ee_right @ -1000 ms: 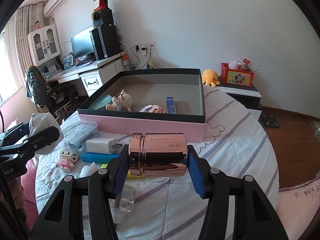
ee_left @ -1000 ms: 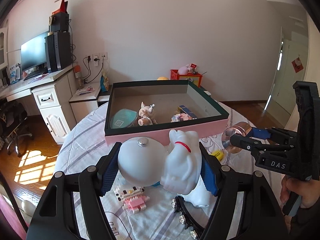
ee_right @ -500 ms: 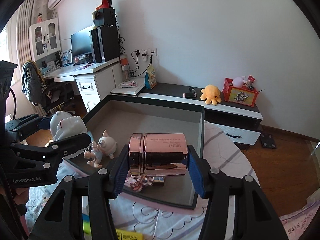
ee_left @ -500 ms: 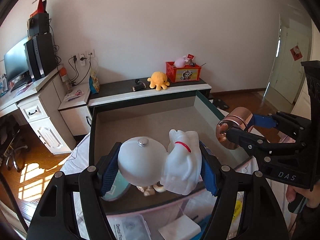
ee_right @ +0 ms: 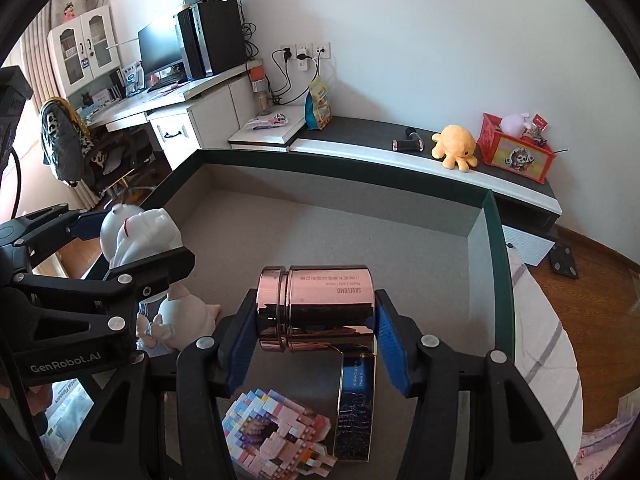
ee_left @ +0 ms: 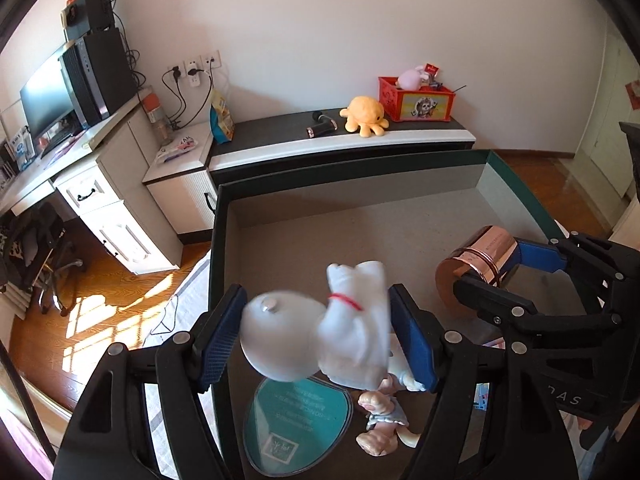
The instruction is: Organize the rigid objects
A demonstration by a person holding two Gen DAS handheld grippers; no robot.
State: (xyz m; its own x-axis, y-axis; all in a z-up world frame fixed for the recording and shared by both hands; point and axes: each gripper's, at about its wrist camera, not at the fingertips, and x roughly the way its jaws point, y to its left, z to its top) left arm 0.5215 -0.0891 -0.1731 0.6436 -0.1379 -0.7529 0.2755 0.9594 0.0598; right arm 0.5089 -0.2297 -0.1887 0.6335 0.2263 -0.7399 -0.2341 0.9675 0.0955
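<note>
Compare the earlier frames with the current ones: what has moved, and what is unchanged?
Both grippers carried their loads forward from above the table to over the open box. The left gripper stays shut on the white figurine; the right gripper on the rose-gold jar.

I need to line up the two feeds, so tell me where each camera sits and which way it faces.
Left wrist: on the left gripper, looking down into the box; it clamps the white figurine; the right gripper shows at right.
Right wrist: on the right gripper, facing the same box; it clamps the rose-gold jar; the left gripper shows at left.
Shared: box, both held items, yellow octopus plush.
</note>
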